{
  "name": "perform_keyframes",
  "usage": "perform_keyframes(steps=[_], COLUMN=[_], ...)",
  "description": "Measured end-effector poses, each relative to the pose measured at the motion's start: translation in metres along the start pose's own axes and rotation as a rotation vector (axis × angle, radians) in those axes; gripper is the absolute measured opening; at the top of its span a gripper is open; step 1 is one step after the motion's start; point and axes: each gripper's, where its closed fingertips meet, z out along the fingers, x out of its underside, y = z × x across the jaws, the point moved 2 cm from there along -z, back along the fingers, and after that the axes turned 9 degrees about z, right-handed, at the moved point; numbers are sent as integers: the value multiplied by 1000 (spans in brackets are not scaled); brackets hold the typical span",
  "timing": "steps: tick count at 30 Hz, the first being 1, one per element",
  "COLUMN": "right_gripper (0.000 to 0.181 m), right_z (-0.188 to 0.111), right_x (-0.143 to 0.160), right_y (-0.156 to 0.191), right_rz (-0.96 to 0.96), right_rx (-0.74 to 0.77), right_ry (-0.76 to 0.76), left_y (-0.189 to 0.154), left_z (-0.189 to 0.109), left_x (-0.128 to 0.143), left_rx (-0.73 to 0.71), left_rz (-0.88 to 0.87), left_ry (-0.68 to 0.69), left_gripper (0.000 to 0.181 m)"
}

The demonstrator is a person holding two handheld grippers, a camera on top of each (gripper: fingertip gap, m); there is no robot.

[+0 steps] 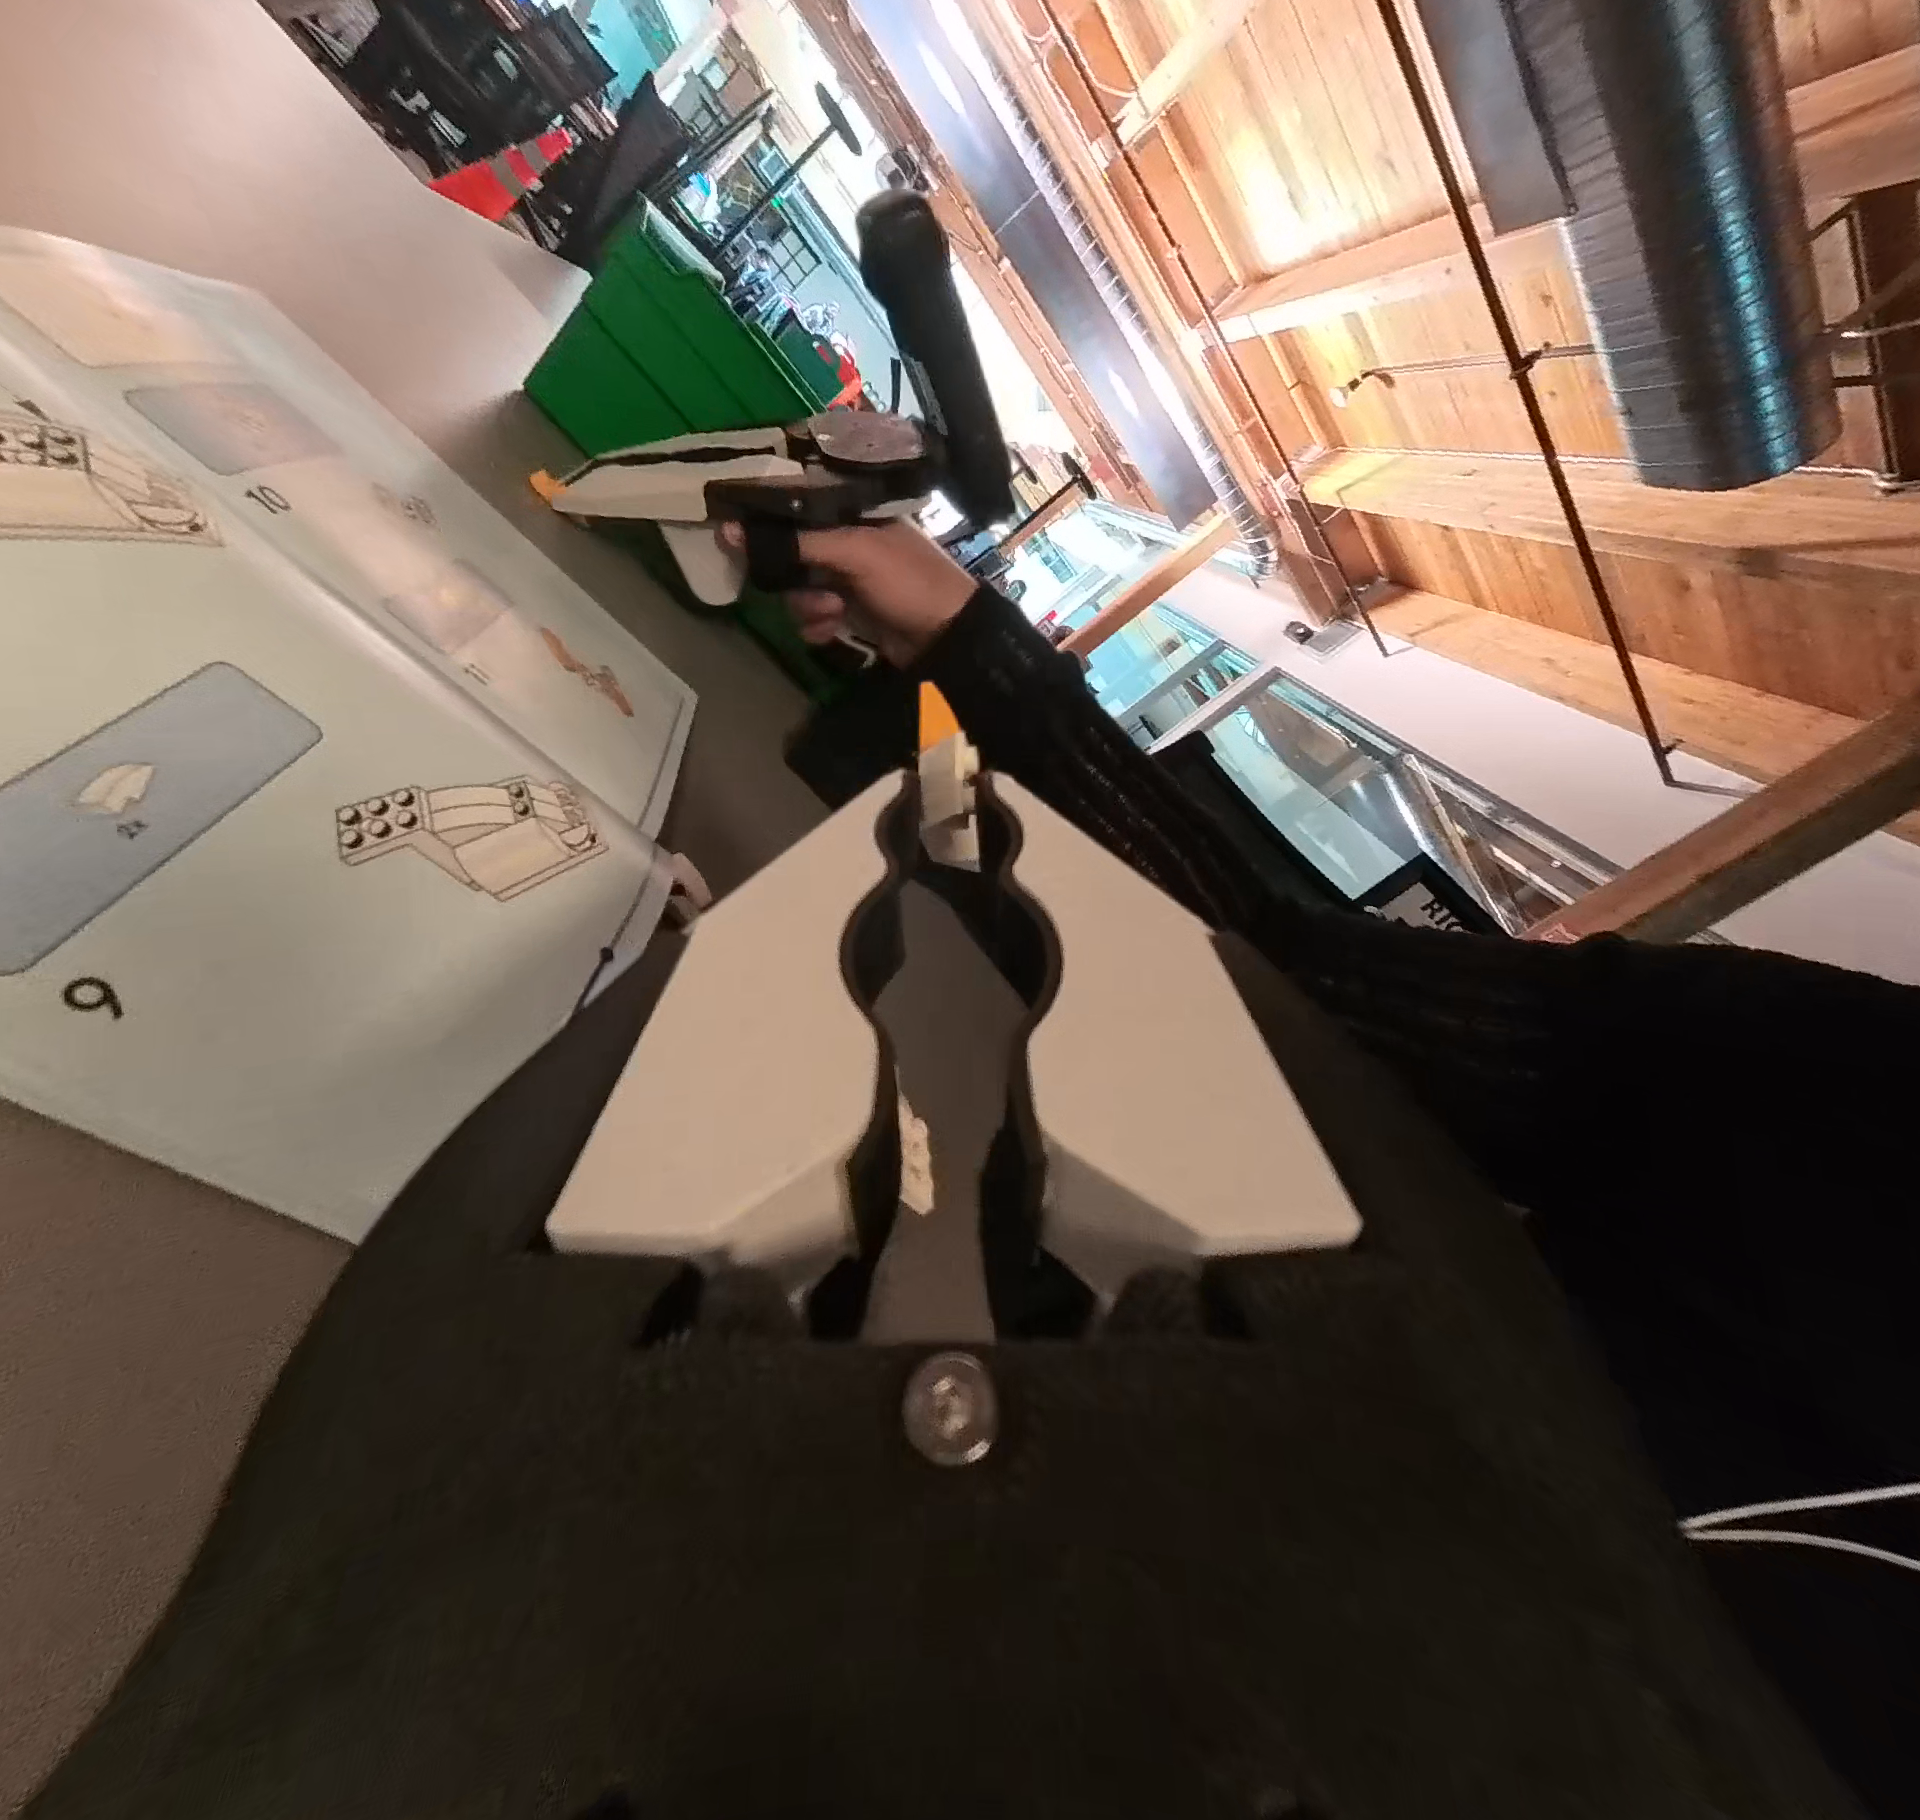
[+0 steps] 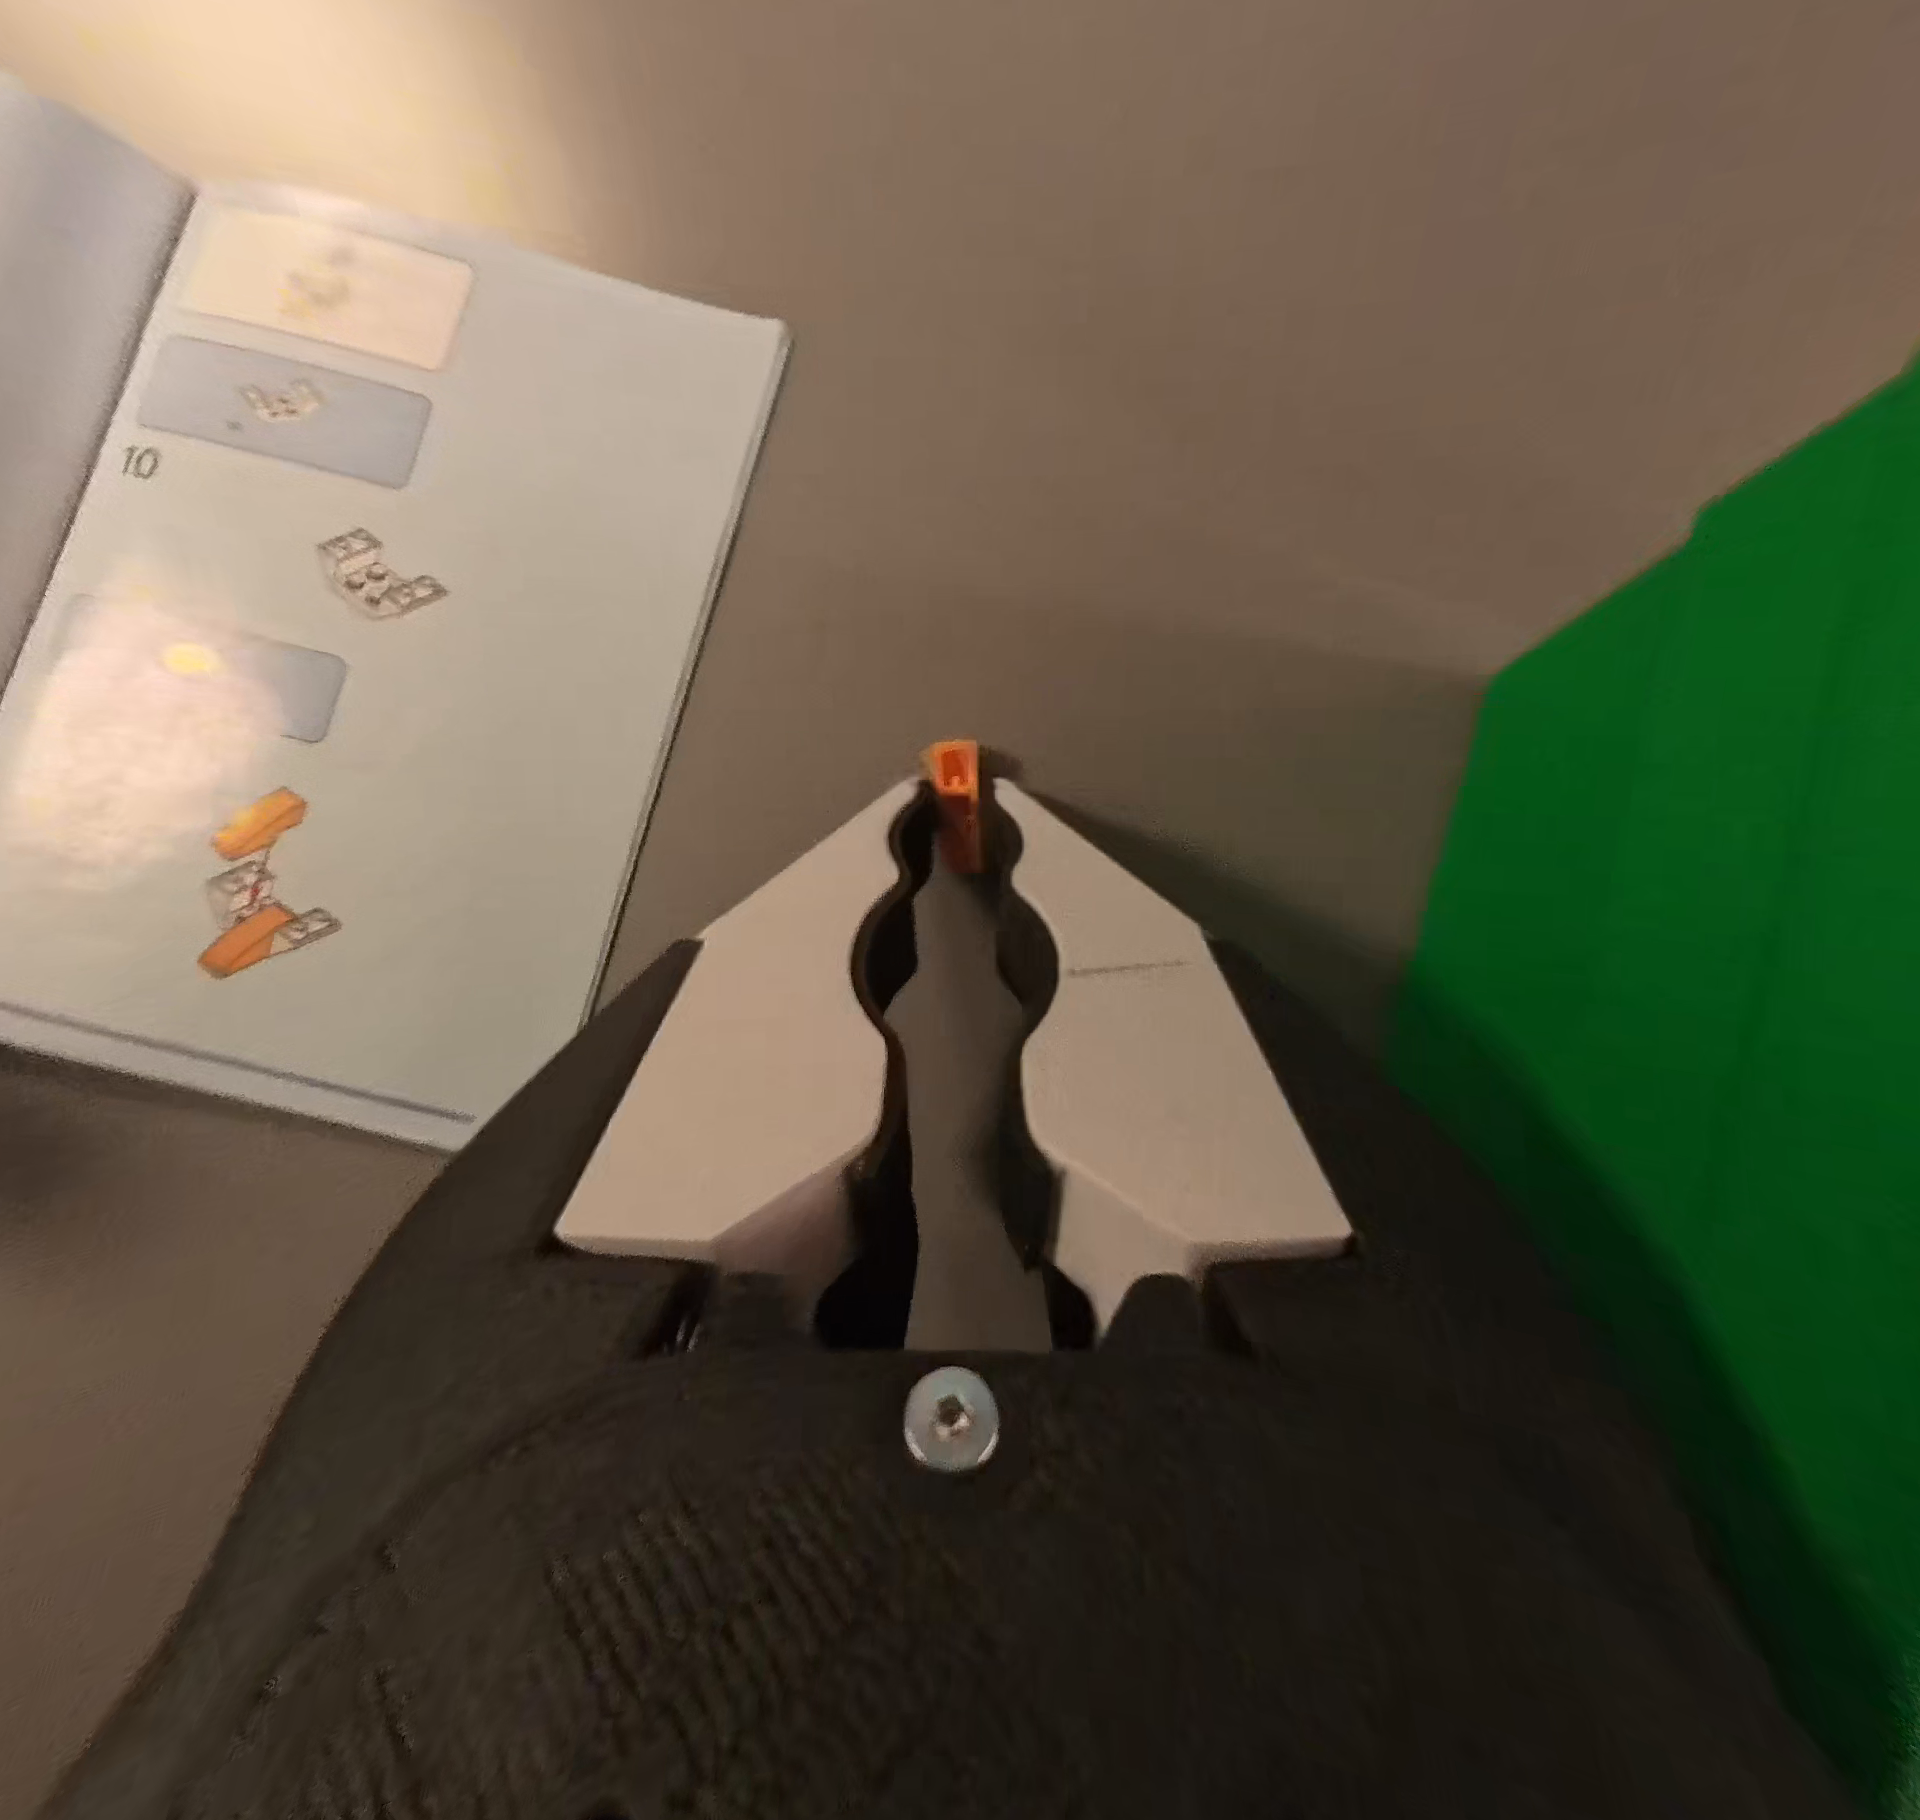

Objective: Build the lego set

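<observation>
My left gripper (image 1: 943, 796) is shut on a small white and orange lego assembly (image 1: 945, 794), held in the air; its orange tip sticks out past the fingertips. My right gripper (image 2: 958, 802) is shut on a small orange lego piece (image 2: 958, 806), close above the grey table (image 2: 1143, 420). The right gripper also shows in the left wrist view (image 1: 556, 497), held by a hand in a black sleeve, its orange piece (image 1: 542, 488) at the tip near the table. The open instruction booklet (image 1: 260, 731) lies on the table to the left; it also shows in the right wrist view (image 2: 416, 627).
A green bin (image 2: 1683, 939) stands on the right of the table, close to the right gripper; it also shows in the left wrist view (image 1: 665, 357). The left wrist view is tilted and takes in a wooden ceiling and a black duct (image 1: 1683, 212). Across from one pair of fingers to the other is roughly 30 cm.
</observation>
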Motion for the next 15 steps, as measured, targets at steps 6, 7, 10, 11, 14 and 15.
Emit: perform_keyframes(steps=[6, 7, 10, 11, 14, 15], right_gripper=[6, 6, 7, 6, 6, 6], right_z=[-19, -27, -48, -56, -81, -88], right_x=[4, 5, 32, 46, 82, 91], right_y=[36, 46, 93, 108, 145, 153], right_rz=[-423, -544, -906, -1023, -1324, -1404], right_rx=[70, 115, 106, 78, 41, 63], right_ry=[-49, -96, -169, -185, -270, -290], left_y=[2, 3, 4, 6, 7, 7], left_z=[3, 3, 3, 2, 2, 3], left_x=[13, 17, 24, 25, 26, 27], left_rx=[5, 9, 20, 15, 15, 14], left_rz=[-90, -124, -202, -216, -238, -237], left_ry=[89, 115, 158, 161, 167, 172], left_gripper=[9, 9, 9, 9, 9, 9])
